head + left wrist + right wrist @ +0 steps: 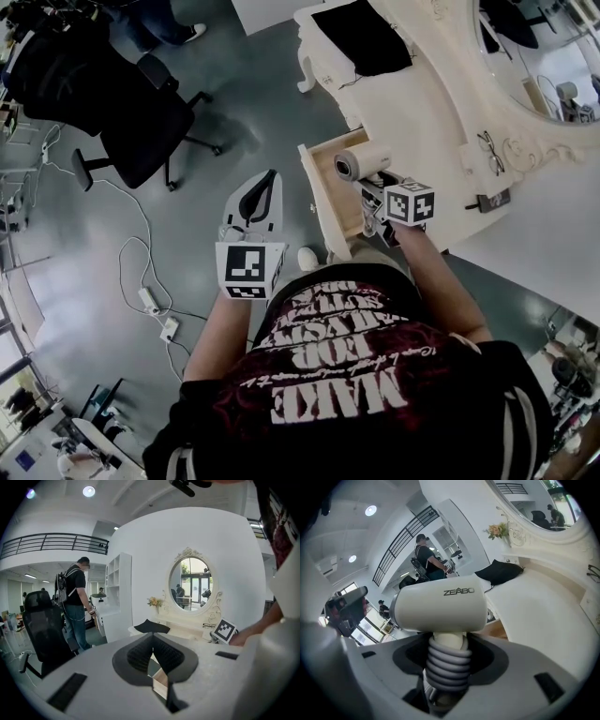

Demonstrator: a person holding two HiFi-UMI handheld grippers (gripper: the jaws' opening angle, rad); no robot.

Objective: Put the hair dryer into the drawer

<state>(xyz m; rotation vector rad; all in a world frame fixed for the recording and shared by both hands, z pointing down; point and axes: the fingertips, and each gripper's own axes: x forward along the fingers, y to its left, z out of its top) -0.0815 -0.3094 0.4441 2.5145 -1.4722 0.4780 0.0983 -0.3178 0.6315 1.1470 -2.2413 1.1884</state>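
Note:
The white hair dryer point(361, 162) hangs just above the open wooden drawer point(315, 192) of the white dressing table point(422, 103). My right gripper point(373, 192) is shut on its handle, which has the grey cord coiled round it. In the right gripper view the dryer's barrel point(440, 609) lies crosswise above my right gripper point(447, 660), with the drawer's wood point(499, 630) beyond it. My left gripper point(263, 192) hovers over the floor, left of the drawer front, pads together and holding nothing. In the left gripper view my left gripper point(152, 641) points toward the table and mirror.
A black cloth point(361, 37) lies on the tabletop's far end, and glasses point(487, 150) near the oval mirror point(544, 56). A black office chair point(141, 122) stands on the floor at left, with cables and a power strip point(155, 300). A person point(75, 602) stands beyond the chair.

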